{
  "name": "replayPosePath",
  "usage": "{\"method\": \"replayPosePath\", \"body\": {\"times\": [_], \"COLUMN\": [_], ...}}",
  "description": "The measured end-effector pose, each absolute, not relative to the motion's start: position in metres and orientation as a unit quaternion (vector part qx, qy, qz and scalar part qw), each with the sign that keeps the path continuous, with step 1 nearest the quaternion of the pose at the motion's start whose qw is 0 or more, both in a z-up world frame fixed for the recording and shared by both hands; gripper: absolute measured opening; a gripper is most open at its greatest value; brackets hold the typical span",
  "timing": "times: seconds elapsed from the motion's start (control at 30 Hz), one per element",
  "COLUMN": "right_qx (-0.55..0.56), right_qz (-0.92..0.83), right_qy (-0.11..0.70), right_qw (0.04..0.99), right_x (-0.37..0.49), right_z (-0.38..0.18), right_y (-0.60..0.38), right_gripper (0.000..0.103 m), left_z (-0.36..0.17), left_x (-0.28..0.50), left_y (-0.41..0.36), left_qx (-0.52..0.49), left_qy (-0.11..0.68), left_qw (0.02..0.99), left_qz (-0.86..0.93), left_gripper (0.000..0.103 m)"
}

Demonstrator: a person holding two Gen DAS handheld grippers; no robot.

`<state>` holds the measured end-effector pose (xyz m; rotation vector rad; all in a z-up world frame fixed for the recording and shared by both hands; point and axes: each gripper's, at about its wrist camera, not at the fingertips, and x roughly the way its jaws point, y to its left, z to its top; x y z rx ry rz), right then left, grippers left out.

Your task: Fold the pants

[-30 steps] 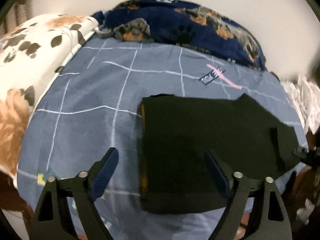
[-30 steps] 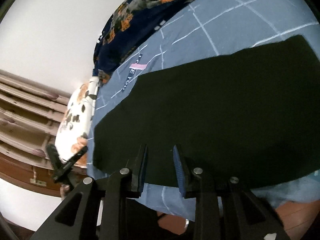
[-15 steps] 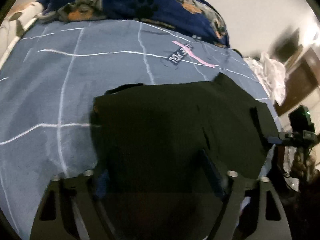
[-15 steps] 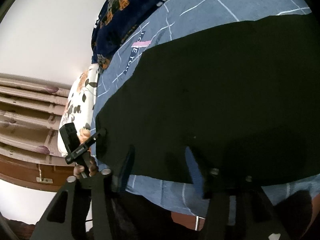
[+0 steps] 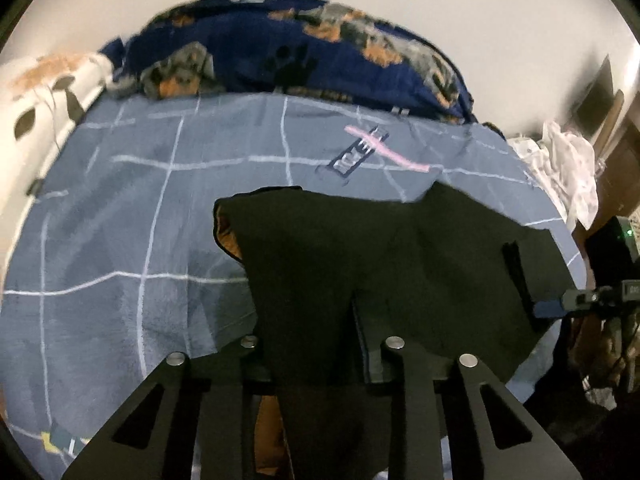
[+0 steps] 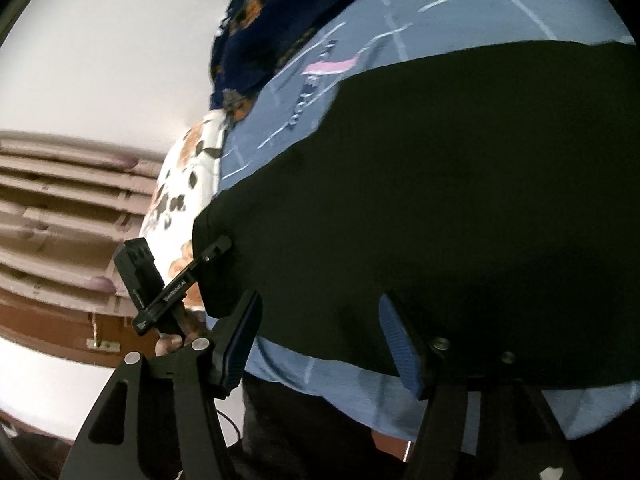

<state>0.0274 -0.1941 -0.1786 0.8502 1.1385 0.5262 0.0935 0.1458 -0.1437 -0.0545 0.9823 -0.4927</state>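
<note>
Black pants (image 5: 400,256) lie on a blue checked bed cover (image 5: 120,240), their near left corner raised. My left gripper (image 5: 312,344) is shut on that near corner; cloth fills the gap between its fingers and an orange lining shows at the fold. In the right wrist view the pants (image 6: 440,184) spread wide over the bed. My right gripper (image 6: 320,336) is open at the pants' near edge, empty. The left gripper (image 6: 216,248) shows there, clamped on the pants' left corner.
A dark blue dog-print blanket (image 5: 300,48) lies at the bed's far side. A white floral pillow (image 5: 40,92) sits at the far left. White cloth (image 5: 568,160) lies off the bed's right. A wooden headboard (image 6: 60,208) stands left in the right wrist view.
My left gripper has closed on the pants' near corner and lifted it. My right gripper has opened from nearly shut to wide and moved up to the pants' edge.
</note>
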Motion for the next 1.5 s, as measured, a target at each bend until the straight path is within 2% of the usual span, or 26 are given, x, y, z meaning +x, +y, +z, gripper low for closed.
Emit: {"method": "replayPosePath", "body": {"times": [0.17,0.47,0.77,1.13,1.5], "right_qx": [0.384,0.428,0.512,0.521,0.553], "right_qz": [0.277,0.322,0.339,0.346,0.368], "right_qy": [0.511,0.493,0.466,0.460,0.456], "right_qw": [0.717,0.686,0.637,0.630,0.593], "right_x": [0.039,0.053,0.055,0.059,0.073], "right_z": [-0.173,-0.169,-0.180,-0.176,-0.179], "right_y": [-0.170,-0.151,-0.164,-0.170,-0.159], "right_gripper": [0.063,0.067,0.074,0.076,0.084], "left_z": [-0.116,-0.084,-0.079,-0.078,-0.078], "left_x": [0.077,0.059,0.056,0.054,0.053], "left_y": [0.121,0.073,0.051,0.039,0.033], "left_qx": [-0.003,0.055,0.071,0.065,0.033], "left_qy": [0.448,0.428,0.428,0.433,0.438], "left_qw": [0.863,0.868,0.867,0.863,0.860], "left_qz": [-0.234,-0.246,-0.246,-0.251,-0.260], "left_gripper": [0.021,0.021,0.020,0.020,0.020]}}
